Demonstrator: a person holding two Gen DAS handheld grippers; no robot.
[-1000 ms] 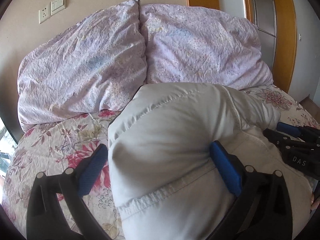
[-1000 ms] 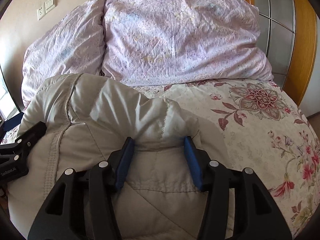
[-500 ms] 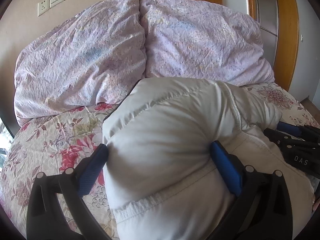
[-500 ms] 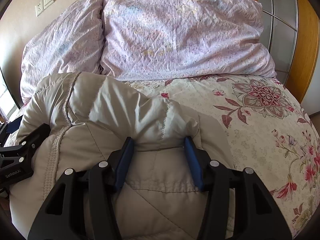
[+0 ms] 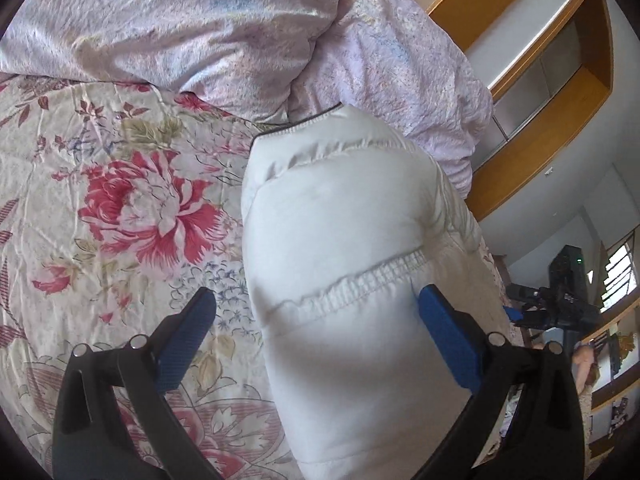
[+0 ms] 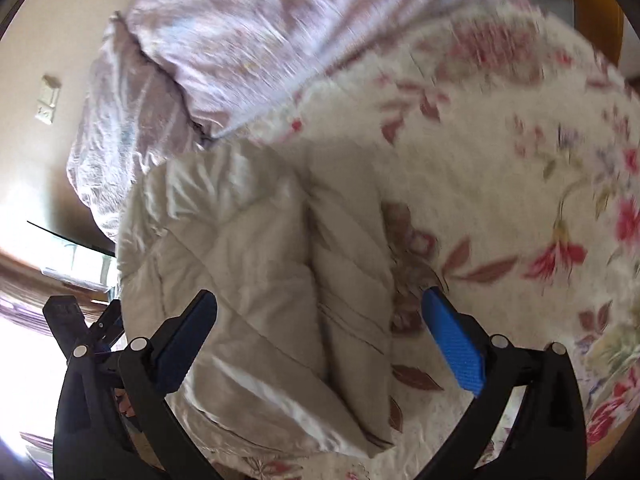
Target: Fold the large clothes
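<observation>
my right tongs (image 6: 318, 336) have just let go of the jacket (image 6: 256, 280), both pairs now spread apart, left tongs (image 5: 316, 330) too, so this fold looks laid on the bed (image 5: 100, 208).

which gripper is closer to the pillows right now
Left, probably. The left gripper straddles the jacket, whose far end reaches the pillows. The right gripper has pillows farther off.
</observation>
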